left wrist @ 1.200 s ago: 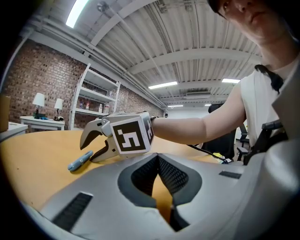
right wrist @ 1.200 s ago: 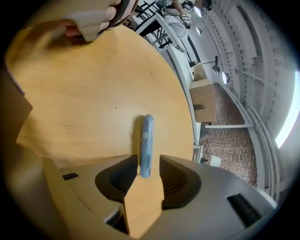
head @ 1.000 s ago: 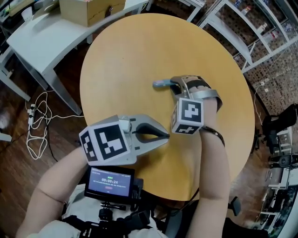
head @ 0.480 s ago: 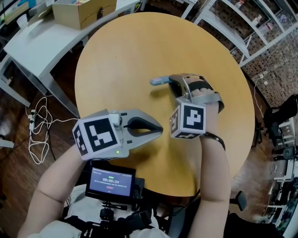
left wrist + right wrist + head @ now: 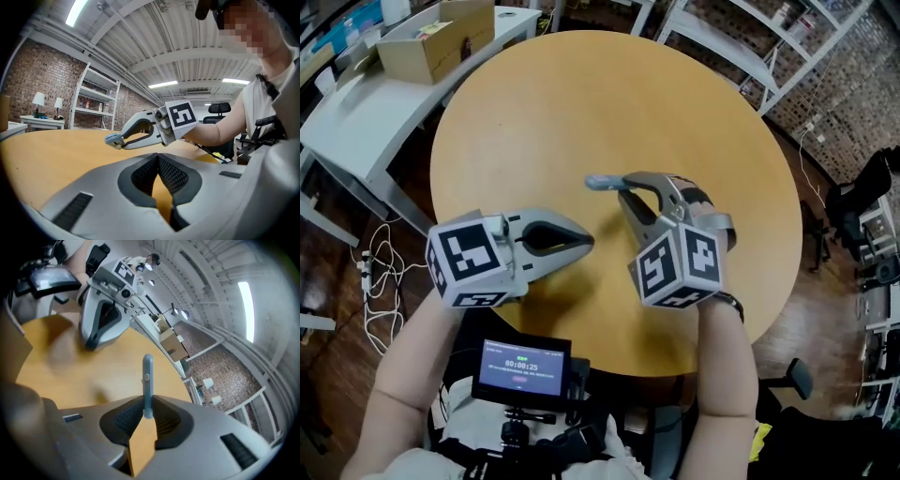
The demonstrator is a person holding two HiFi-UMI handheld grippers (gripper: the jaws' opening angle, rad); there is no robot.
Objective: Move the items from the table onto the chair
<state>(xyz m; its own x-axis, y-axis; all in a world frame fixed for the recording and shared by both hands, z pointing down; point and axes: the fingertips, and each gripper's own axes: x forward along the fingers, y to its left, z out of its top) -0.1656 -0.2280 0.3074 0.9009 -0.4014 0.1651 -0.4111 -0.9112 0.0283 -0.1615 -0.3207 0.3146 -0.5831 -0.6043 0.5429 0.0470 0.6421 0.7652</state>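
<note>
- Round wooden table (image 5: 609, 103) spread under both grippers.
- Grey side table (image 5: 366, 112) seen beyond left gripper, cardboard box (image 5: 431, 37) set on it.
- White shelving (image 5: 741, 47) seen beyond right gripper; black office chair (image 5: 862, 202) well off to its right.
- Left gripper (image 5: 584, 243) held just above tabletop, jaws pressed together, nothing between; tips aimed toward right gripper, apart from it.
- Right gripper (image 5: 617, 184) clenched on slim light-blue item (image 5: 598, 181), which is lifted off table and juts past jaw tips; left gripper seen ahead of its free end in right gripper view.
</note>
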